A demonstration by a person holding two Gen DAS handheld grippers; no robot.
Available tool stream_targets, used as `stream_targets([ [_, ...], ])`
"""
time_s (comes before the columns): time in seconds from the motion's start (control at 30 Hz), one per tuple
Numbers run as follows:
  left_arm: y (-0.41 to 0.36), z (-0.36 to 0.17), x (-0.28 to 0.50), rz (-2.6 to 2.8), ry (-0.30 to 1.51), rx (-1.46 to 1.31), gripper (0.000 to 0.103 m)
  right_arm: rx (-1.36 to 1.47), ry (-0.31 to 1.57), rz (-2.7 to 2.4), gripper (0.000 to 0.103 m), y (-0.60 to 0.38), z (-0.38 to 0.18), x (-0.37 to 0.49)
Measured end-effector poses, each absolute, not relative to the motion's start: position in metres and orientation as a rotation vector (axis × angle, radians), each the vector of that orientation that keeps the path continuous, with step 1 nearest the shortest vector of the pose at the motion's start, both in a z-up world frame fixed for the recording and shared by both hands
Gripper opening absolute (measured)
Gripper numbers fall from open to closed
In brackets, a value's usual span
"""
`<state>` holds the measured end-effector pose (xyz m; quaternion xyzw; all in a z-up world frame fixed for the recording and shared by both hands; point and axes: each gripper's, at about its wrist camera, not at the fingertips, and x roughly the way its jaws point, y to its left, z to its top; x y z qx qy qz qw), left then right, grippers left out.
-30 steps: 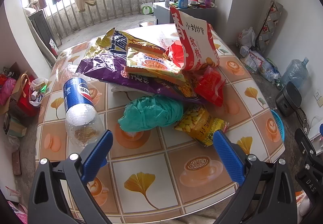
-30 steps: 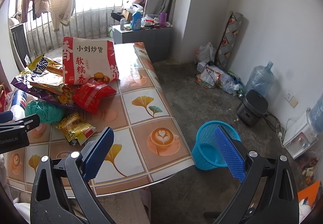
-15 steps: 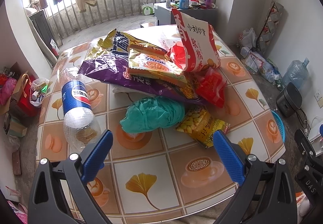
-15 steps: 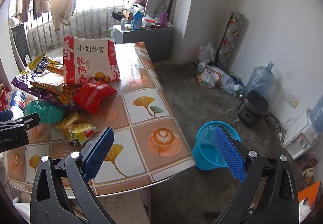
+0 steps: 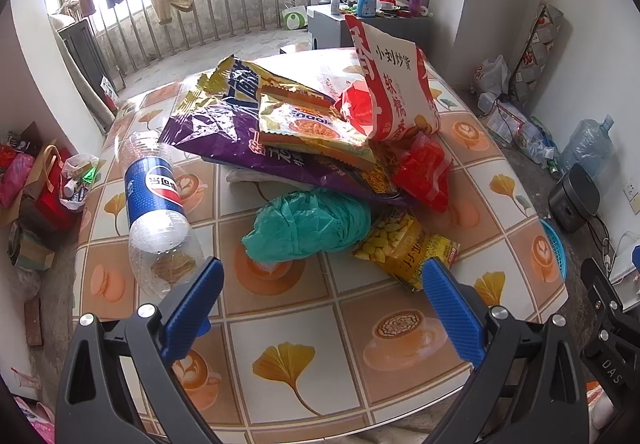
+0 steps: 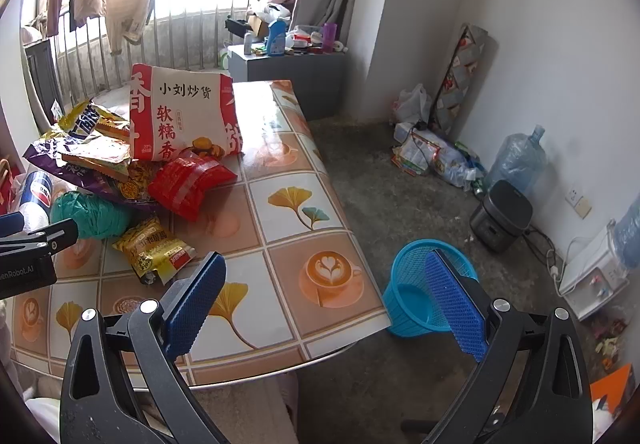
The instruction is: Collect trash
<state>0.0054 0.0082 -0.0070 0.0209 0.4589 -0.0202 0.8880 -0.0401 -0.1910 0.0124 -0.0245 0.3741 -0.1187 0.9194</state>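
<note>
A heap of trash lies on the tiled table (image 5: 304,332): an empty Pepsi bottle (image 5: 154,203) on its side, a crumpled teal plastic bag (image 5: 308,224), a yellow snack packet (image 5: 404,248), a red packet (image 5: 424,171), a purple wrapper (image 5: 240,139) and a tall red-and-white bag (image 5: 394,83). My left gripper (image 5: 322,296) is open and empty, just short of the teal bag. My right gripper (image 6: 324,292) is open and empty over the table's right corner, with the blue mesh bin (image 6: 424,288) on the floor behind its right finger. The yellow packet (image 6: 154,248) lies to its left.
The table edge (image 6: 352,340) runs close under my right gripper. A black cooker (image 6: 500,215), a water jug (image 6: 516,159) and floor clutter (image 6: 432,151) line the right wall. Bags and boxes (image 5: 36,187) stand left of the table. My left gripper shows in the right wrist view (image 6: 28,244).
My left gripper has drifted slightly; the trash pile sits a little further right and higher in its view. The right gripper has not moved.
</note>
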Motion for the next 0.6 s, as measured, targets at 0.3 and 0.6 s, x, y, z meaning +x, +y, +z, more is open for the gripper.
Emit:
stream_targets([
  [0.3,0.0079,-0.0071,0.0046,-0.043,0.956,0.043,0.097,-0.051,0.769,-0.245,0.095,-0.1884,0.0130,-0.0380],
  [0.6,0.0093,-0.0091,0.0040,-0.042,0.957,0.042,0.097,-0.053,0.769,-0.247,0.095,-0.1858,0.0130,-0.0361],
])
